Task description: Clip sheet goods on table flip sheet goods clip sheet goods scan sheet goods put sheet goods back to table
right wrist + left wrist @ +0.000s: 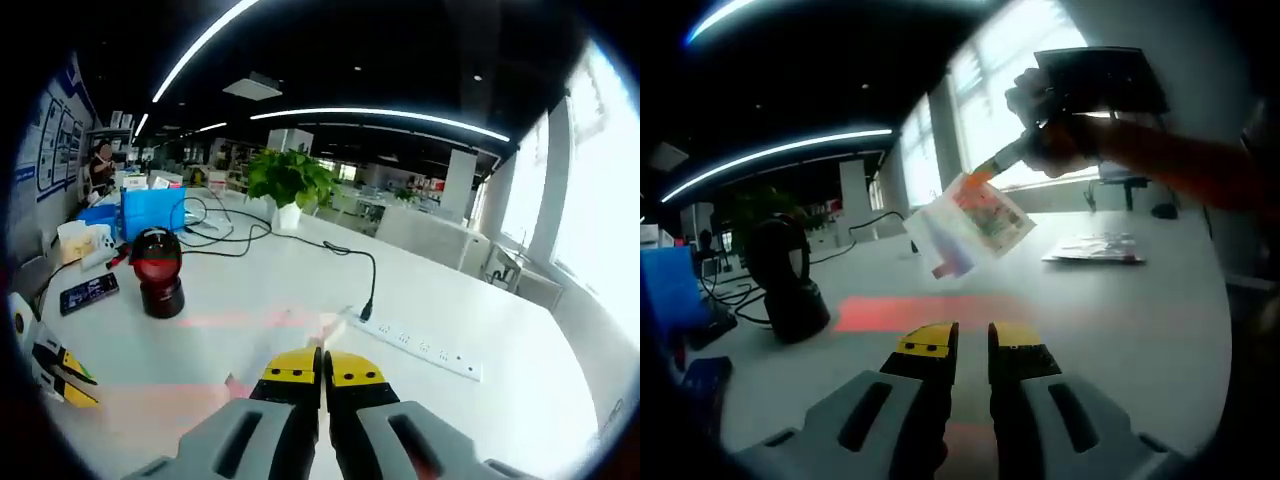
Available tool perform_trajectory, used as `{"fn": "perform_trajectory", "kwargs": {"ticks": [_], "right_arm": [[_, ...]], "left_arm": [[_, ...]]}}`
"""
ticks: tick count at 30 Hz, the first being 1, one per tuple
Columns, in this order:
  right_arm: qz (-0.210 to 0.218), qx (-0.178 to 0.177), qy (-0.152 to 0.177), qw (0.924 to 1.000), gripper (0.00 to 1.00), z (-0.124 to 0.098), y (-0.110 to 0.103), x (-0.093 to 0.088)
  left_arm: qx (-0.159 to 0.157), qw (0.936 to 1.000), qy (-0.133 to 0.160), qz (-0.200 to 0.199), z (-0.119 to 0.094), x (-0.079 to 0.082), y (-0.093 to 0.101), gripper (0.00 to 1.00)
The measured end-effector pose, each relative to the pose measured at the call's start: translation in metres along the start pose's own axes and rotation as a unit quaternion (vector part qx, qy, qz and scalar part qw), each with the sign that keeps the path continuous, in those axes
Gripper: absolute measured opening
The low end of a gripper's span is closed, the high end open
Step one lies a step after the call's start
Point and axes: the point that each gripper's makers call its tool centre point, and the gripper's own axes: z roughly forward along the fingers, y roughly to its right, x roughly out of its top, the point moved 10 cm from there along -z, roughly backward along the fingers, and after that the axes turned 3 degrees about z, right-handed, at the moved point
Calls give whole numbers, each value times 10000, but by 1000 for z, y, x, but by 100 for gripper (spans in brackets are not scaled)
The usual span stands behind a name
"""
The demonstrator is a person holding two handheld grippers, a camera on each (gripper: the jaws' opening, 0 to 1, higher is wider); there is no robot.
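A flat printed packet of sheet goods [975, 225] hangs in the air over the white table [1110, 330], pinched at its top corner by my right gripper [983, 176], which a hand holds up. It hangs in front of the black scanner [790, 280], whose red light falls on the table. In the right gripper view the right gripper [322, 365] has its jaws pressed together, and the scanner [158, 270] stands ahead to the left. My left gripper [973, 350] is low over the table, its jaws slightly apart with nothing between them, and it also appears at the right gripper view's left edge [55, 372].
More sheet goods [1095, 248] lie on the table near the window. A white power strip [420, 345] with a black cable, a potted plant [290, 180], a blue box [152, 212] and a phone [88, 292] sit on the table.
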Motion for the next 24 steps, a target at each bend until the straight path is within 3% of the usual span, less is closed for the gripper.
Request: {"fn": "perform_trajectory", "kwargs": {"ticks": [24], "right_arm": [[9,-6,-867,9962,0,51,24,-38]], "left_arm": [[-5,10000,-54,81,2,-2,-1,4]]}}
